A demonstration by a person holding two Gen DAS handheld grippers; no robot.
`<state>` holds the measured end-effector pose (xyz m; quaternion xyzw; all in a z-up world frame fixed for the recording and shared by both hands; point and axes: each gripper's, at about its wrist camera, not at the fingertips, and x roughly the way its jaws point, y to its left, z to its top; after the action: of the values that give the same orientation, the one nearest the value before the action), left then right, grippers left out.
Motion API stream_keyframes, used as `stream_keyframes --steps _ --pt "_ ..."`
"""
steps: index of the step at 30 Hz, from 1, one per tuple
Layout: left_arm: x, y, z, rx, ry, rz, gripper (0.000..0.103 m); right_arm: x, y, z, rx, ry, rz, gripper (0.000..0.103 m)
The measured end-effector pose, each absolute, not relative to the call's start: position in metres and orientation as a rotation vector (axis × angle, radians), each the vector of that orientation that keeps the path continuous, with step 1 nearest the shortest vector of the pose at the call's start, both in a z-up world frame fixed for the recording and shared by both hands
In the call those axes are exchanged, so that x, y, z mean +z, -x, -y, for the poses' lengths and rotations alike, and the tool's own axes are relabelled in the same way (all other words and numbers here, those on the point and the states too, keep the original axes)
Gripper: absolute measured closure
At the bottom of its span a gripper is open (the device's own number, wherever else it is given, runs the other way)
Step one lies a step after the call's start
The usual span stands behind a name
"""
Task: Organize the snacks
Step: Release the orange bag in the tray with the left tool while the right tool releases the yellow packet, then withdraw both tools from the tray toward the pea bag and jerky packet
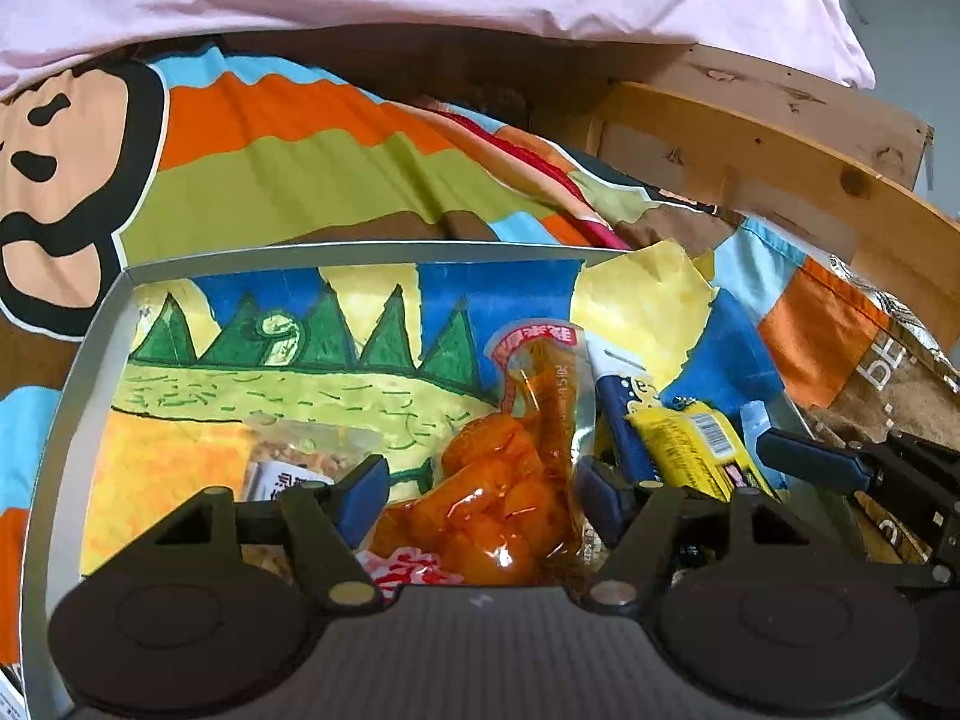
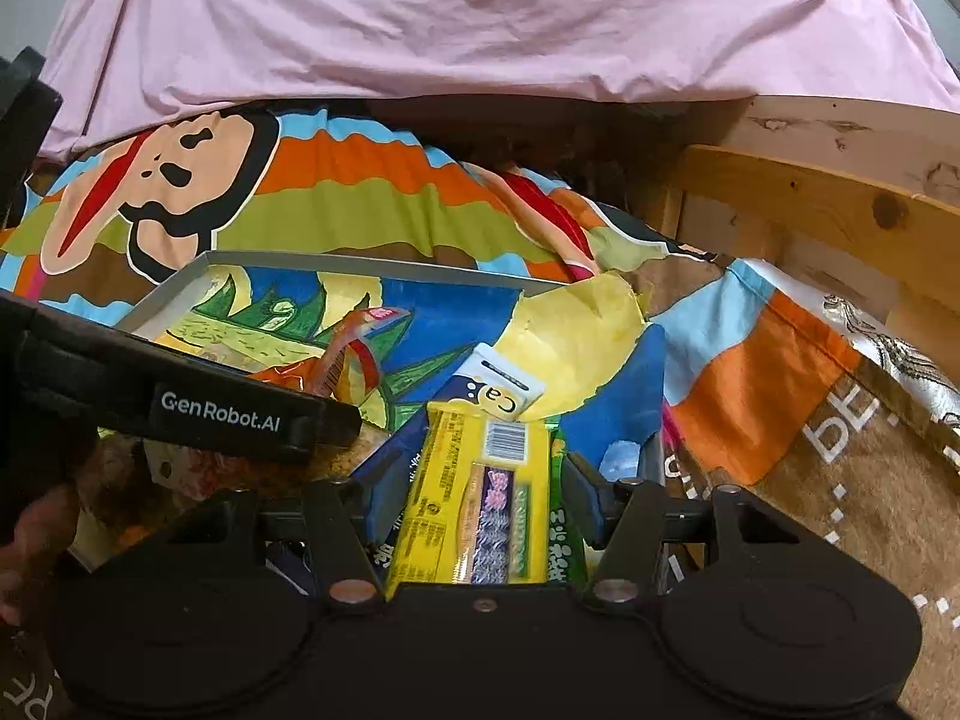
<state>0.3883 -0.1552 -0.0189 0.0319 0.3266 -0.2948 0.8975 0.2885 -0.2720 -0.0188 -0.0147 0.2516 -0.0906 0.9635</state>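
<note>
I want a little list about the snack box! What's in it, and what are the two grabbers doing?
box: grey tray with a drawn picture lining, lying on a colourful bedspread
snacks inside: orange packet, yellow packet, blue-and-white packet, clear packet of crunchy bits
left gripper: open, fingers either side of the orange packet
right gripper: open, fingers either side of the yellow packet
behind: pink sheet, wooden frame
</note>
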Motion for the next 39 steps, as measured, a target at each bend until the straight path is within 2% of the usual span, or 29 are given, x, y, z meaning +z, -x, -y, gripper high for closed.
stream_keyframes --steps 9,13,15,18,21,25,39 --pt "-0.014 -0.381 0.145 -0.622 -0.007 -0.674 0.02 -0.009 -0.27 0.272 -0.194 0.053 -0.48 0.029" --pt "-0.007 -0.375 0.135 -0.616 0.024 -0.666 0.018 -0.002 -0.257 0.272 -0.204 0.061 -0.47 0.028" --pt "-0.002 -0.37 0.128 -0.605 0.031 -0.657 0.017 0.003 -0.248 0.272 -0.21 0.06 -0.458 0.02" --pt "0.006 -0.359 0.118 -0.588 0.034 -0.633 0.012 0.011 -0.237 0.272 -0.21 0.04 -0.436 0.015" --pt "0.014 -0.345 0.106 -0.569 0.029 -0.598 0.004 0.02 -0.223 0.268 -0.209 0.02 -0.41 0.003" --pt "0.024 -0.326 0.09 -0.538 0.016 -0.575 0.001 0.031 -0.204 0.26 -0.196 0.016 -0.391 0.001" --pt "0.027 -0.247 0.034 -0.463 -0.003 -0.571 0.001 0.049 -0.135 0.213 -0.189 -0.009 -0.359 0.001"
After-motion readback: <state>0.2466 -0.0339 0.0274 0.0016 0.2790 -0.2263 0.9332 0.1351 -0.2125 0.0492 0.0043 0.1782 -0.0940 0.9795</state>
